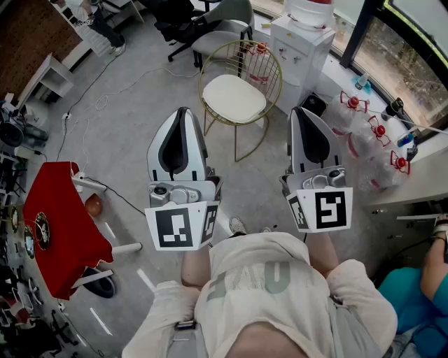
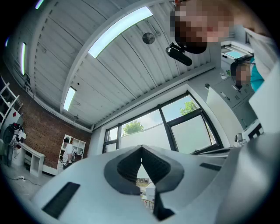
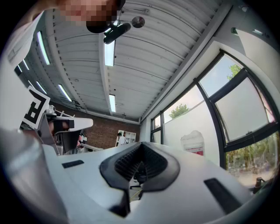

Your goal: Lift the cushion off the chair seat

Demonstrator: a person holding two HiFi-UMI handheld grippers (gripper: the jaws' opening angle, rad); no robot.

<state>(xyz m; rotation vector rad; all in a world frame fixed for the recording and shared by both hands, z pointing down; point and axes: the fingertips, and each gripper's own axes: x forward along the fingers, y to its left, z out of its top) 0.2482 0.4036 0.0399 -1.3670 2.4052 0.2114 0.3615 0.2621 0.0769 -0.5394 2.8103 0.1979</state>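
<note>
A white round cushion (image 1: pixel 233 97) lies on the seat of a gold wire chair (image 1: pixel 260 66) in the head view, on the floor ahead of me. My left gripper (image 1: pixel 182 112) is held short of the chair's left side, jaws shut and empty. My right gripper (image 1: pixel 299 110) hovers to the right of the chair, also shut with nothing in it. Both are apart from the cushion. In the left gripper view the left gripper (image 2: pixel 141 148) tilts up at ceiling and windows, its pads together. The right gripper (image 3: pixel 141 145) shows the same in its own view.
A white water dispenser (image 1: pixel 302 40) stands behind the chair. Several water bottles (image 1: pixel 371 129) lie along the window wall at the right. A red-draped table (image 1: pixel 59 224) is at the left, with a cable (image 1: pixel 105 91) across the floor. Office chairs (image 1: pixel 224 21) stand at the back.
</note>
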